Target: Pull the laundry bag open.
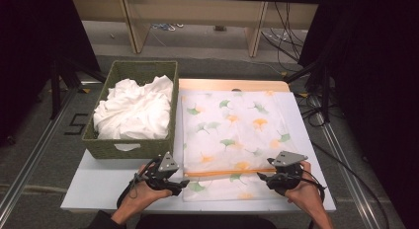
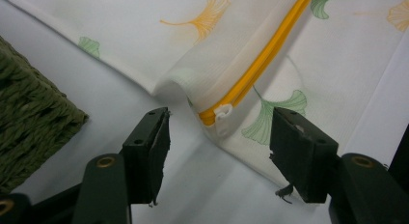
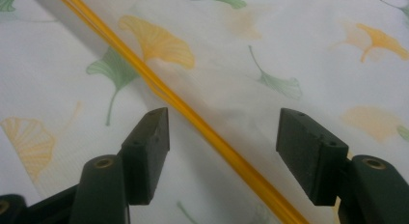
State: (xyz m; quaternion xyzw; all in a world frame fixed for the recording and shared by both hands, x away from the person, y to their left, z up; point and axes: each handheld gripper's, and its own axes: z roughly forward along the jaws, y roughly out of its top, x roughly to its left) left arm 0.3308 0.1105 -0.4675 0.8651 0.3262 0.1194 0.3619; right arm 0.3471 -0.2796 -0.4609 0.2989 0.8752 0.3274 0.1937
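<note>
Nearest us, our left hand-held gripper (image 1: 182,182) and right hand-held gripper (image 1: 262,176) stand wide open, nothing pinched, at either end of the orange zipper (image 1: 230,172). That zipper runs across the white fabric cover printed with green and orange ginkgo leaves (image 1: 232,135), flat on the white counter (image 1: 106,182). Farther left sits a green woven basket (image 1: 101,147) of crumpled white cloth (image 1: 133,110).

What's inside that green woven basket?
The green woven basket holds crumpled white cloth, piled up to its rim. Whether anything lies beneath the cloth cannot be seen, because the cloth covers the whole bottom.
</note>
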